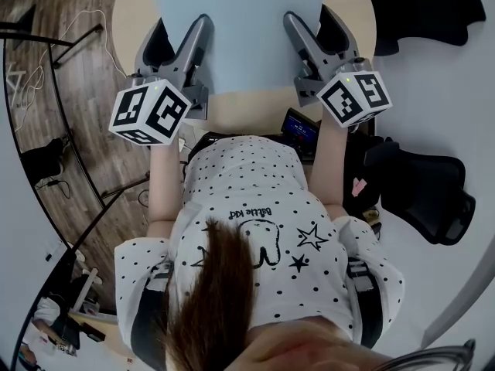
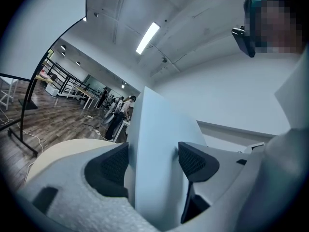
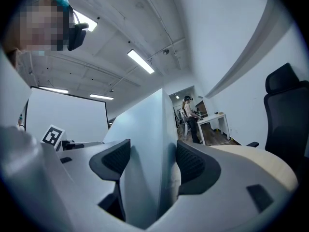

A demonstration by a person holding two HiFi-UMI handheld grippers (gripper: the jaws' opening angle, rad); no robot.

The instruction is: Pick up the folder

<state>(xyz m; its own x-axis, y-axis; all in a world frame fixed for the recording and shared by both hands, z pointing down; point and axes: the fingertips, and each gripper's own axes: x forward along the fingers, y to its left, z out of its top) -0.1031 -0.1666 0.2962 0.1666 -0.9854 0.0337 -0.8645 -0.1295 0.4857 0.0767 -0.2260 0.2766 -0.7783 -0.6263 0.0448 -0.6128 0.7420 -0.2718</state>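
To the left of the left gripper (image 1: 183, 23) runs a dark wood-plank floor (image 1: 54, 49). Under both grippers lies a round cream table (image 1: 255, 108). To the right of the right gripper (image 1: 309, 15) stand two black office chairs (image 1: 424, 192) (the farther one is cut off by the frame's edge). Ahead of the left gripper a strip light (image 2: 147, 37) runs along the white ceiling (image 2: 120, 13), and people (image 2: 117, 111) stand far down the hall. To the left of the right gripper's jaws hangs a white projection screen (image 3: 67, 117).

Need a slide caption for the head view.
Left claw and right claw clamp the pale blue folder over the table.
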